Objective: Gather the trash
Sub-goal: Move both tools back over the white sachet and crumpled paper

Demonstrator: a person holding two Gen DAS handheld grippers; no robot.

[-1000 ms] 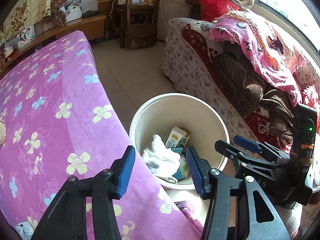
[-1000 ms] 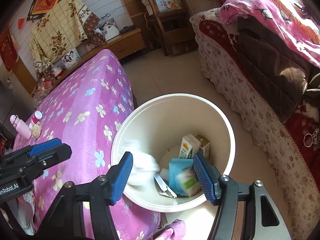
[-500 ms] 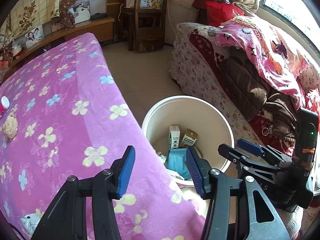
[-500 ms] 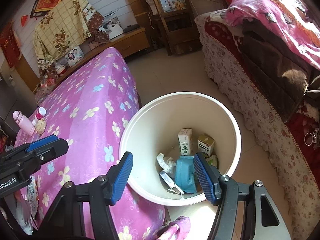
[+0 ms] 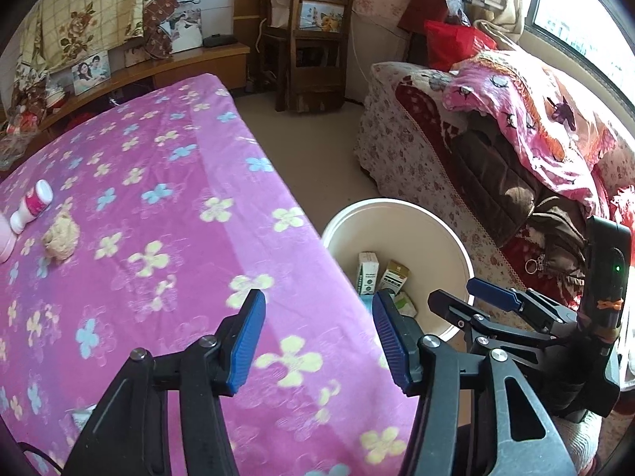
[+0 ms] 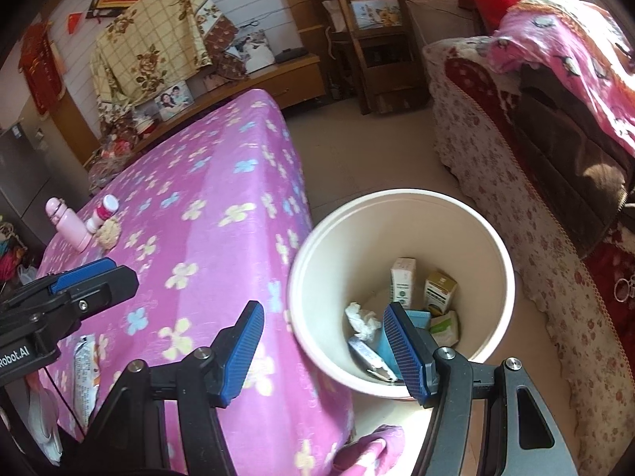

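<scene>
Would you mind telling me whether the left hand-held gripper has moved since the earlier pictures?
Yes. The left hand-held gripper has swung leftward, away from the white bin and over the purple tablecloth.

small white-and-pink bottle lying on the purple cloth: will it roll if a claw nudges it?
The bottle lies on its side and looks round, so it probably rolls. The soft tablecloth may damp that. It looks small and plastic, so likely light.
</scene>
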